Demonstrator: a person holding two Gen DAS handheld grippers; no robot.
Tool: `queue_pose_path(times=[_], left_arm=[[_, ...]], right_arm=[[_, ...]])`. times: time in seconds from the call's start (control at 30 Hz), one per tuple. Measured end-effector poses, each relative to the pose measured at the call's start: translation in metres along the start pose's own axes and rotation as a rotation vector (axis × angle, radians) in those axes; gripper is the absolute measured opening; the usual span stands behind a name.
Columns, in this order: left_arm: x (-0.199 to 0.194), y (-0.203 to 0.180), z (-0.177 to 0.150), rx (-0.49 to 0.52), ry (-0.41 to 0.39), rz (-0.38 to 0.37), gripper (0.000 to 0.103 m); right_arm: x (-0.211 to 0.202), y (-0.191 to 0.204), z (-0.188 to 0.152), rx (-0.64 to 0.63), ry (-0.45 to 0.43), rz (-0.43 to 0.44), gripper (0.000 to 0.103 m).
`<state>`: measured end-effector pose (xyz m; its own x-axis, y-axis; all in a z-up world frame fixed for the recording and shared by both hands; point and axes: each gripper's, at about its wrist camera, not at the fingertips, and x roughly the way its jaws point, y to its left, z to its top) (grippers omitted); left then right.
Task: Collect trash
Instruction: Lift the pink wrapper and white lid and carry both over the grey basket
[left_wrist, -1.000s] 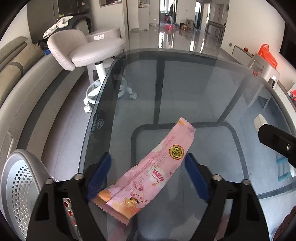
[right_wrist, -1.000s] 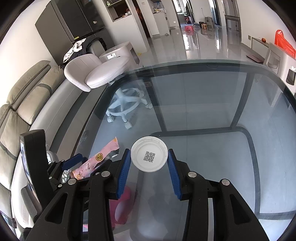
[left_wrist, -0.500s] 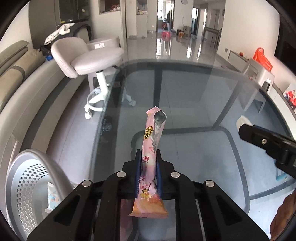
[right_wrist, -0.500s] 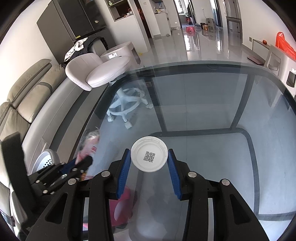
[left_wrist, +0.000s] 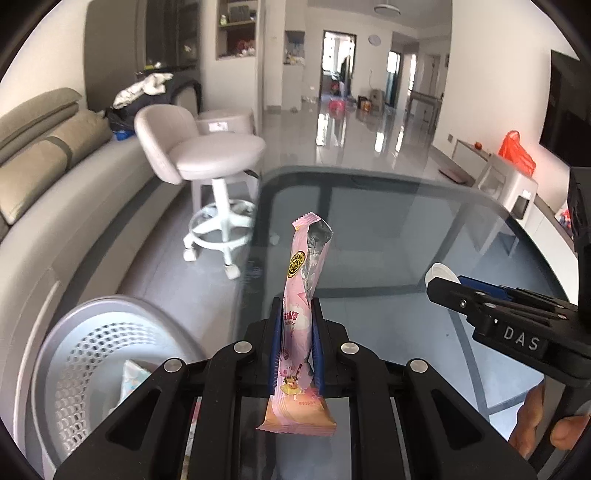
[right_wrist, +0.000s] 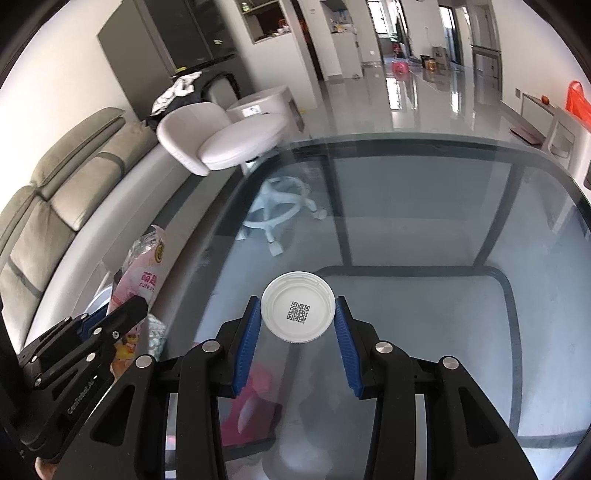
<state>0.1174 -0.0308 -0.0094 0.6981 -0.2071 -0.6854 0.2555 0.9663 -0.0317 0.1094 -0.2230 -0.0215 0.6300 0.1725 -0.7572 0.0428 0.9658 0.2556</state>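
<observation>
While my left gripper (left_wrist: 295, 339) stays out of contact with the table, its blue pads (left_wrist: 275, 354) are clenched on the lower half of a pink wrapper (left_wrist: 301, 295), which stands upright, torn silver end on top and sealed end hanging below the fingers. My right gripper (right_wrist: 297, 328) holds a white lid (right_wrist: 298, 312) between its blue pads (right_wrist: 245, 347); both pads touch the lid's rim, and the lid sits flat with a QR code facing up, above the glass table (right_wrist: 424, 258). From the right wrist, the left gripper (right_wrist: 122, 314) and wrapper (right_wrist: 146, 269) appear at lower left, beside the table's left edge. From the left wrist, the right gripper (left_wrist: 448, 284) shows at the right, the lid's (left_wrist: 441, 275) edge just visible at its tip. A perforated white bin (left_wrist: 92, 354) sits below left of the wrapper, a pale packet (left_wrist: 135, 380) inside. Farther out stand a white stool (left_wrist: 214, 158), a grey sofa (left_wrist: 40, 147) on the left, and an orange bag (left_wrist: 517, 153) at the far right.
</observation>
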Motion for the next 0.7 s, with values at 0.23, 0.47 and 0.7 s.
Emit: queue_pose_path(times=[0.23,0.47,0.7], left_arm=[[-0.042,0.034,-0.013,-0.054,-0.035,0.073,0.015],[-0.080,0.081,-0.035,-0.064,-0.069,0.226,0.015],[-0.084,0.131,-0.060,-0.139,-0.037,0.312,0.015]], right_arm=[[-0.005,0.043,-0.004,-0.053,-0.010,0.081,0.039],[-0.003,0.099,-0.012,-0.128,-0.011,0.167,0.039],[0.013,0.153,-0.036,-0.225,0.036,0.234,0.039]])
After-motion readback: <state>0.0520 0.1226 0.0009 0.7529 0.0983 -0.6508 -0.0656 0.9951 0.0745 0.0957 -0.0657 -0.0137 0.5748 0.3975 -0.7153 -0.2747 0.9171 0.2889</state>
